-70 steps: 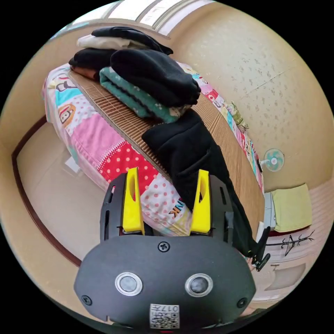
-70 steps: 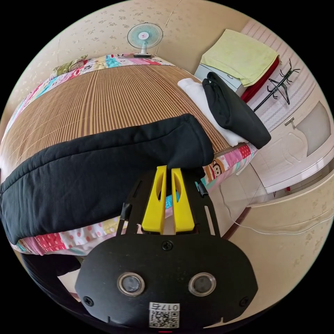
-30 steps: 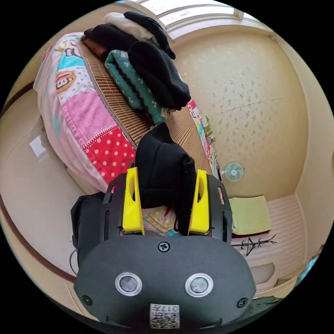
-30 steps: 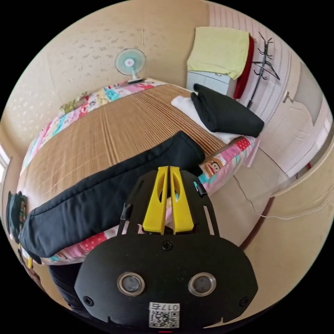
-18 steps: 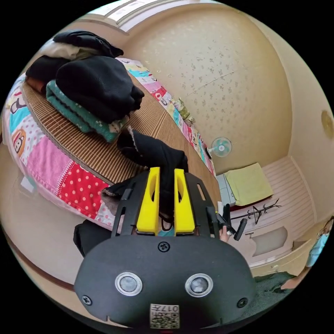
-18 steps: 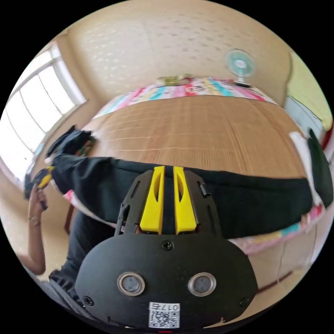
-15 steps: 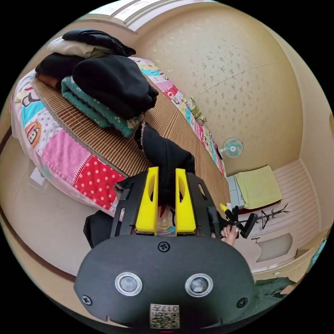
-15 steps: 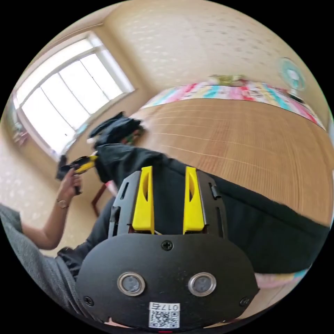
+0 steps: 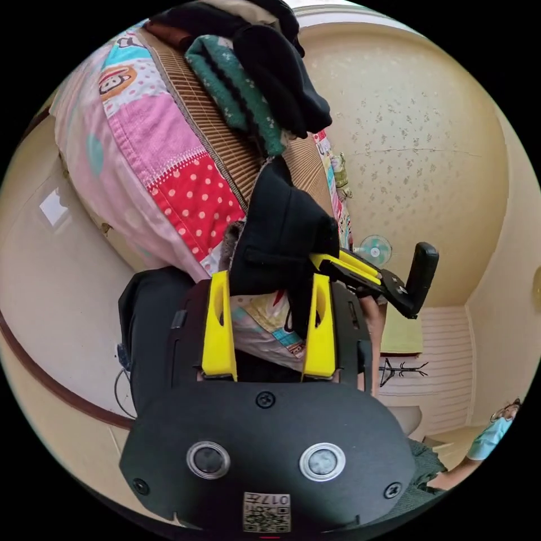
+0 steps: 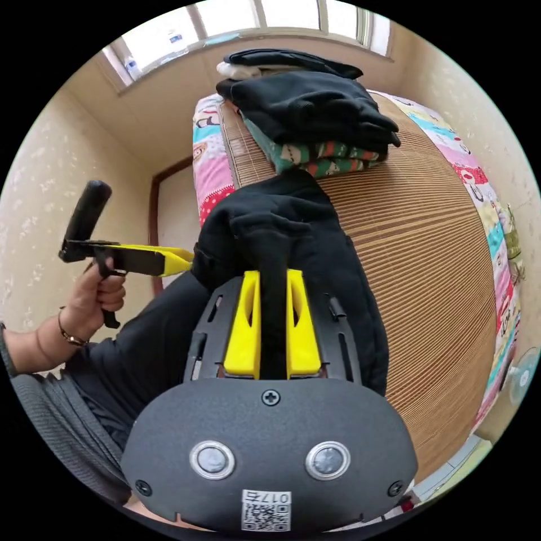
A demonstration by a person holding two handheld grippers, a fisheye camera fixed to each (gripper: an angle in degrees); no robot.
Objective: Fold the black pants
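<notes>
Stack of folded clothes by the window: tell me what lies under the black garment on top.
Under the black garment lies a green patterned folded piece, resting on the bamboo mat. A white piece sits behind. Anything deeper within the pile is covered.

A: What sits at the bed's (image 10: 451, 236) end under the window (image 10: 236, 17)?
B: A pile of folded clothes (image 10: 307, 112), dark ones on top, on the woven mat (image 10: 428, 253).
A: And the far corner?
B: A small fan (image 9: 376, 249) by the wall.

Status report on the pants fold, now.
Left gripper open, jaws either side of the black pants. Right gripper shut on the black pants. Folded clothes stack sits just beyond on the mat.
</notes>
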